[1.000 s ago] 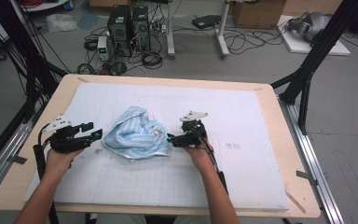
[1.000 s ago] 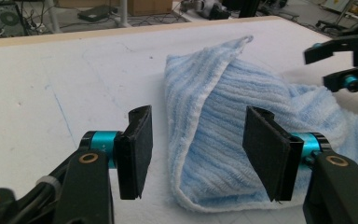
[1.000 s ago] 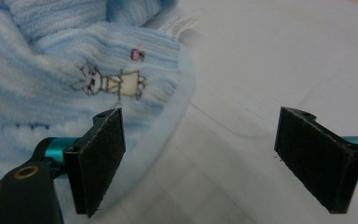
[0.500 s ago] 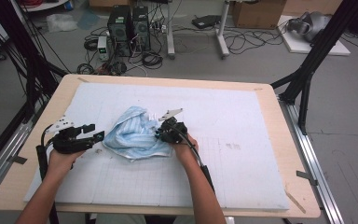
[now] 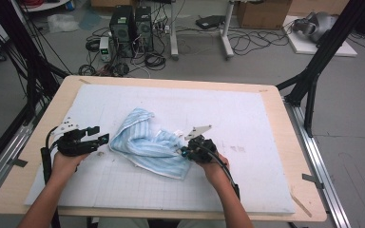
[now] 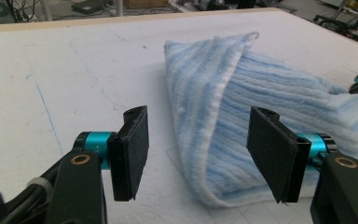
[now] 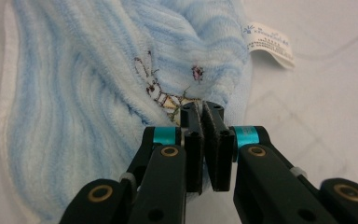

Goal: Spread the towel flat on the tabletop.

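Cables, computer towers and black frame legs crowd the floor behind the worktop (image 5: 285, 142), a pale wooden board under a white gridded mat. On that mat, a little left of centre, lies the towel (image 5: 145, 142), pale blue with white stripes, bunched into a loose heap with one fold standing up like a small tent. It looks light, thick and floppy: it should sag wherever it is not carried, drag on the mat rather than slide, and take no harm from a firm pinch. A hemmed edge or a corner seems the best place to hold it, since a pinch in the middle would only lift a hump. The right tool (image 5: 186, 152) is clenched on a fold at the heap's right side, beside a small embroidered rabbit (image 7: 156, 88); its jaws have just been closing, with cloth between them. The left tool (image 5: 100, 140) is released, its pads wide apart just beside the towel's left edge and touching nothing. How many layers the right jaws have caught is hidden. Most corners are tucked under the heap, and the print on the white care label (image 7: 269, 43) is too small to read
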`<state>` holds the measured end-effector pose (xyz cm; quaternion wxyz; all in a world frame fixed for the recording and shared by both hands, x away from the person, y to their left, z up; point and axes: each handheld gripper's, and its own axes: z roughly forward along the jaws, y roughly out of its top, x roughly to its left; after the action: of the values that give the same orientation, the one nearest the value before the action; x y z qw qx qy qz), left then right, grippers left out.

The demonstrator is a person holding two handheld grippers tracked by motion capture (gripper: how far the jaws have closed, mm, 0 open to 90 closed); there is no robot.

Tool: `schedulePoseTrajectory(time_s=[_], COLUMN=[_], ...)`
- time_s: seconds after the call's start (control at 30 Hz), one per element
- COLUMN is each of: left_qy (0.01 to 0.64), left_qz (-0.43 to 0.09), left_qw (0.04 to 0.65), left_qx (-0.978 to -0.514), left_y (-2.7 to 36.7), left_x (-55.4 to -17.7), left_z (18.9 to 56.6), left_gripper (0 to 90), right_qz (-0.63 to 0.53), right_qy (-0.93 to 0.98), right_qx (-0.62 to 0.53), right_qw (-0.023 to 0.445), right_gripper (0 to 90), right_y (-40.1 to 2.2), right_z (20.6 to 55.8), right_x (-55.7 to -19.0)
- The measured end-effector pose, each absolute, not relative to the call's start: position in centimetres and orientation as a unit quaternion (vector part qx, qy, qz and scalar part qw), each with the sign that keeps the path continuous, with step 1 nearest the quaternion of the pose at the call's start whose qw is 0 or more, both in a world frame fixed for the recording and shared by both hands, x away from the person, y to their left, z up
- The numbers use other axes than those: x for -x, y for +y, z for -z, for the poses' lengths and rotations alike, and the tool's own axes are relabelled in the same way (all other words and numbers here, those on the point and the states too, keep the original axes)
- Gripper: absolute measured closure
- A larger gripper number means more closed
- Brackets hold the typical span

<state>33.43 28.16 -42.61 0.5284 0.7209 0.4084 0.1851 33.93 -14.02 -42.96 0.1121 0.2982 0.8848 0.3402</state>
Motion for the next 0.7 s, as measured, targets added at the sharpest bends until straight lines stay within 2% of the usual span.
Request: schedulePoseTrajectory(time_s=[0.2, 0.27, 0.3, 0.33, 0.4, 0.47, 0.6, 0.63, 0.67, 0.7], left_qy=[0.409, 0.409, 0.409, 0.409, 0.407, 0.406, 0.407, 0.407, 0.407, 0.406], left_qz=[-0.187, -0.188, -0.188, -0.189, -0.188, -0.189, -0.189, -0.188, -0.189, -0.189], left_qw=[0.527, 0.529, 0.53, 0.53, 0.532, 0.533, 0.535, 0.535, 0.536, 0.536], left_qx=[-0.721, -0.719, -0.718, -0.718, -0.718, -0.718, -0.716, -0.716, -0.716, -0.716], left_y=[28.2, 28.1, 28.1, 28.1, 28.1, 28.1, 28.2, 28.2, 28.1, 28.1], left_x=[-33.5, -33.5, -33.5, -33.5, -33.5, -33.5, -33.5, -33.5, -33.5, -33.5], left_z=[42.7, 42.7, 42.7, 42.6, 42.6, 42.6, 42.6, 42.6, 42.6, 42.6], left_gripper=[39.1, 39.1, 39.1, 39.1, 39.1, 39.1, 39.0, 39.0, 39.0, 39.0], right_qz=[-0.326, -0.339, -0.339, -0.349, -0.377, -0.408, -0.444, -0.45, -0.455, -0.455], right_qy=[0.888, 0.88, 0.88, 0.875, 0.864, 0.855, 0.859, 0.86, 0.865, 0.865], right_qx=[-0.3, -0.304, -0.304, -0.306, -0.3, -0.281, -0.226, -0.215, -0.198, -0.198], right_qw=[0.122, 0.132, 0.132, 0.141, 0.148, 0.151, 0.122, 0.109, 0.074, 0.074], right_gripper=[86.8, 69.1, 69.1, 61.0, 52.6, 51.2, 54.9, 56.3, 58.0, 58.0], right_y=[-16.0, -16.5, -16.5, -16.4, -15.8, -14.8, -11.8, -11.0, -9.6, -9.6], right_z=[43.1, 43.0, 43.0, 42.8, 42.3, 41.8, 41.4, 41.5, 41.9, 41.9], right_x=[-31.8, -31.2, -31.2, -31.1, -30.9, -30.6, -29.9, -29.8, -29.6, -29.6])
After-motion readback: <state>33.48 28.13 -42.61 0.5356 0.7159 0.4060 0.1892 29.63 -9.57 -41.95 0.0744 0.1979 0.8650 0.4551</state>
